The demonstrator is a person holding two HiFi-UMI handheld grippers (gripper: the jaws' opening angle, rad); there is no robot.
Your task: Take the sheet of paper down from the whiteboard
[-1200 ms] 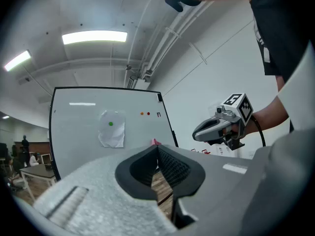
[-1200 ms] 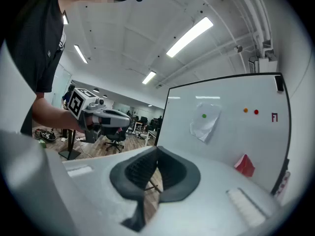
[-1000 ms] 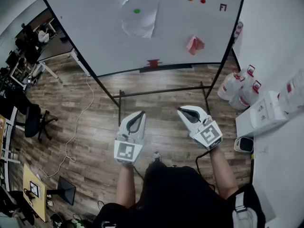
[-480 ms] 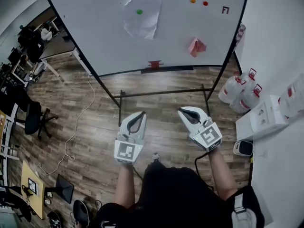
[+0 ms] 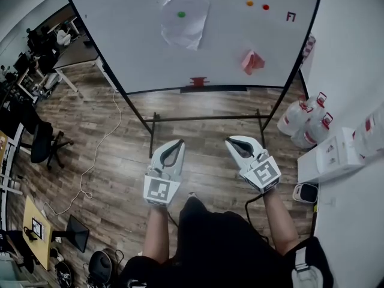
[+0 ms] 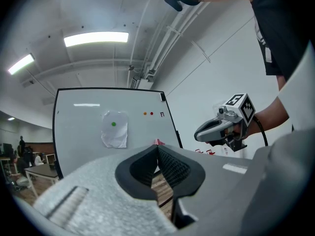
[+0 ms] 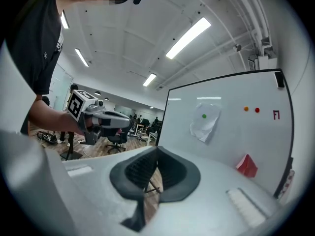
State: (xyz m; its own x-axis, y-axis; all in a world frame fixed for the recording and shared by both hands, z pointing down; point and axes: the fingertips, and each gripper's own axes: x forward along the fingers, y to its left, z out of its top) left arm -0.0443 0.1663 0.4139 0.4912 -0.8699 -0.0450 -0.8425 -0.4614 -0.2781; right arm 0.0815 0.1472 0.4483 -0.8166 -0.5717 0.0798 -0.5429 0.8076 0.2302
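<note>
1. The sheet of paper [image 5: 185, 21] hung crumpled on the whiteboard [image 5: 132, 47], at about 12 o'clock in the head view. A green magnet [image 5: 181, 14] pinned it near its top edge.
2. On the board, an orange magnet [image 5: 249, 3] and a red magnet [image 5: 265, 7] sat at about 2 o'clock from the sheet. A red folded piece [image 5: 252, 61] sat at 4 o'clock from it (what it was made of could not be told).
3. The left gripper [image 5: 174, 147] and the right gripper [image 5: 231, 141] were side by side at 6 o'clock from the sheet. They were well apart from the board, over the wood floor [image 5: 204, 131]. Each had its jaws pressed together with nothing between them.
4. Only the head view showed the floor, the jugs [image 5: 303, 116] at 3 o'clock and an office chair [image 5: 41, 147] at 9 o'clock. The left gripper view alone showed the right gripper side-on at 3 o'clock, under ceiling lights [image 6: 96, 38]. The right gripper view alone showed the left gripper at 9 o'clock.
5. Compared with a second before, the board and sheet lay slightly further toward 3 o'clock in the head view. Both grippers kept their places, with their jaws closed as before.
</note>
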